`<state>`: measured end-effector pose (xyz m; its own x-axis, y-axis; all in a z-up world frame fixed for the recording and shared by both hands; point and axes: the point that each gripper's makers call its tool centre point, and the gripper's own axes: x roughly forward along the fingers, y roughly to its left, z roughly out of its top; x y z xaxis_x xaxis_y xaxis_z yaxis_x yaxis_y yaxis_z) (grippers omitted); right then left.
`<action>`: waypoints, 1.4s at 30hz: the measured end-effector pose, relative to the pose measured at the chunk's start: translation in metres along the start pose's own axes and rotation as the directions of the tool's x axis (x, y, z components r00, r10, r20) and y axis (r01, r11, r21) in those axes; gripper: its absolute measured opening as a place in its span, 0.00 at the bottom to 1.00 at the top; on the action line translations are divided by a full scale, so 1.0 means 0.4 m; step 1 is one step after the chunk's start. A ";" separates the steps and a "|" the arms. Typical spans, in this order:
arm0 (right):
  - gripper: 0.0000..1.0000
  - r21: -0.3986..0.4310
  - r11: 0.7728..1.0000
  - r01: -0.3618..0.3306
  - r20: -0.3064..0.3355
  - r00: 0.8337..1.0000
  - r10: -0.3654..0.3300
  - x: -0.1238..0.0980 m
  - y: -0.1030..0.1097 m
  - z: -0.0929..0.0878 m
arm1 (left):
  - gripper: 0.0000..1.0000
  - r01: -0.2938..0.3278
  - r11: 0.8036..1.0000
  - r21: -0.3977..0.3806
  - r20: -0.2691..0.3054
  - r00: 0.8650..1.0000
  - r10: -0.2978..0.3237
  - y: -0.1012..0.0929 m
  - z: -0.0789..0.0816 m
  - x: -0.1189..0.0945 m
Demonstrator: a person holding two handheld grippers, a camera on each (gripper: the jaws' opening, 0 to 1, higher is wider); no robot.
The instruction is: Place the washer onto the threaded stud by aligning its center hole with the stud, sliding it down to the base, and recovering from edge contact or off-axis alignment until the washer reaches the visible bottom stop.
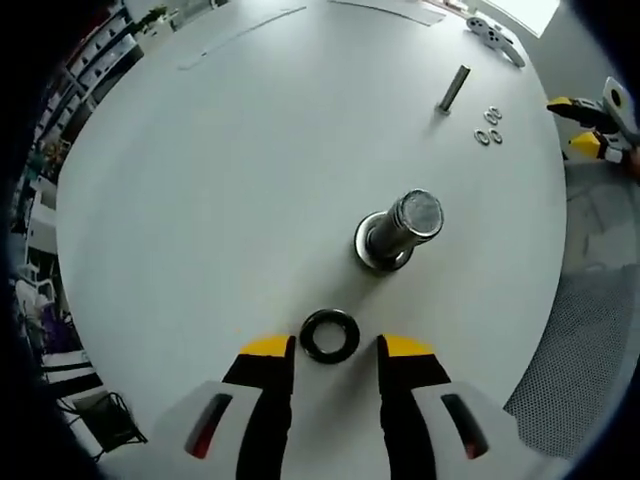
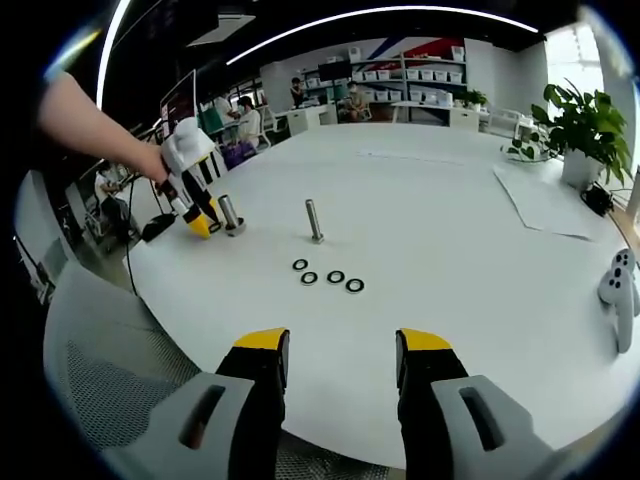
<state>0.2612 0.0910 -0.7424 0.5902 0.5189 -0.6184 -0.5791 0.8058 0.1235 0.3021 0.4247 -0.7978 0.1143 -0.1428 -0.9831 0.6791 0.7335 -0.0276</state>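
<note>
While the round white table spreads across both views, its pale top carries everything else, and a grey mesh chair sits at its near edge in the right gripper view. Beyond the far edge in that view stand shelves of storage boxes, a few seated people, and a potted green plant at the right. A sheet of paper lies on the table in front of the plant, and a white game controller rests at the right edge.

In the left gripper view the left gripper points down at the table with its yellow-tipped jaws spread wide and holding nothing; the black washer lies flat on the table between the tips, touching neither as far as can be seen. Just beyond it the thick threaded stud stands upright on its flanged base, bare of any washer. A thinner bolt stands well apart, with small metal washers near it.

In the right gripper view the right gripper hovers over the near table edge, jaws wide apart and empty. Four small washers lie in a loose row ahead of it, beside the thin bolt.
</note>
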 end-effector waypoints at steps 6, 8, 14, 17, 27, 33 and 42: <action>0.45 0.004 1.000 0.003 0.004 1.000 -0.003 -0.002 -0.001 0.002 | 0.33 -0.014 0.999 0.030 -0.013 1.000 0.014 0.000 -0.001 0.000; 0.45 0.004 1.000 0.003 0.004 1.000 -0.003 -0.001 -0.002 0.002 | 0.30 -0.016 1.000 0.025 -0.011 1.000 0.016 0.008 -0.001 0.001; 0.45 0.005 1.000 0.004 0.006 1.000 -0.004 -0.002 -0.003 0.003 | 0.26 -0.025 1.000 0.008 -0.017 1.000 0.025 0.013 0.000 0.002; 0.45 0.004 1.000 0.003 0.006 1.000 -0.003 -0.002 -0.003 0.003 | 0.26 -0.027 1.000 0.008 -0.021 0.999 0.028 0.010 0.000 0.000; 0.45 0.004 1.000 0.001 0.007 1.000 -0.001 0.000 -0.002 0.003 | 0.21 -0.028 0.999 0.025 -0.015 0.999 0.028 0.007 0.004 0.002; 0.45 0.004 1.000 0.001 0.006 1.000 -0.001 0.000 -0.001 0.002 | 0.21 -0.027 1.000 0.015 -0.035 0.999 0.027 0.007 0.005 0.002; 0.44 0.005 1.000 0.003 0.006 1.000 -0.003 -0.002 -0.002 0.003 | 0.20 -0.033 0.999 0.004 -0.038 0.999 0.033 0.007 0.003 0.001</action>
<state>0.2619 0.0903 -0.7413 0.5953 0.5179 -0.6143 -0.5745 0.8089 0.1252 0.3049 0.4261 -0.7979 0.1092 -0.0934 -0.9896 0.6779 0.7352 0.0054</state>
